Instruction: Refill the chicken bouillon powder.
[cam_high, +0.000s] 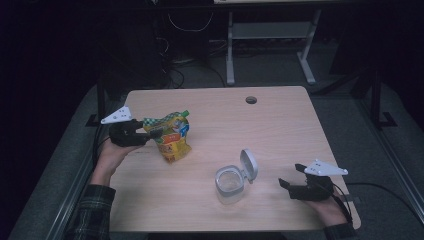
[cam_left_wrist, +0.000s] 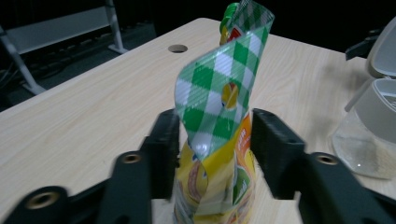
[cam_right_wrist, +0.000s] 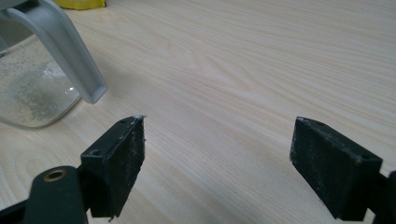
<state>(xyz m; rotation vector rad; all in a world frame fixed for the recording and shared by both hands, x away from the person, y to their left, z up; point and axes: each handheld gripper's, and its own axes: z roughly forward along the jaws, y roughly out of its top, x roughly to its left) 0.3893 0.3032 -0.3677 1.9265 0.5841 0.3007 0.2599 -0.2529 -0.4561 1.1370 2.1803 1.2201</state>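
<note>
On the light wooden table (cam_high: 280, 125), the left hand-held gripper (cam_high: 152, 133) has its two black jaws closed against the sides of a yellow snack pouch (cam_high: 172, 139) with a green-and-white checked top. In the high view the pouch stands at the left-middle of the table, leaning a little, with the gripper coming at it from the left and the person's left hand (cam_high: 112, 155) behind the gripper. In the left gripper view the jaws press on the pouch (cam_left_wrist: 219, 140) just below its checked top, one on each side, and the top rises crumpled and twisted above them; a green cap shows at its upper edge.

A clear jar (cam_high: 230, 184) with a grey hinged lid (cam_high: 249, 165) stands near the middle of the table, to the right of the pouch and well apart from it. The lid is flipped up and open, leaning to the right of the jar's mouth. In the left gripper view the jar (cam_left_wrist: 369, 140) sits at the right edge, and a thin dusting of something pale shows in its bottom.

The right hand-held gripper (cam_high: 291, 176) rests low near the table's right front edge, held by the person's right hand (cam_high: 330, 207), just right of the jar without touching it. Its jaws stand wide apart and grasp nothing; in the right gripper view only bare table lies between them, with the jar (cam_right_wrist: 32, 88) and its lid at the upper left.

A round hole (cam_high: 251, 100) sits in the table near its far edge.
</note>
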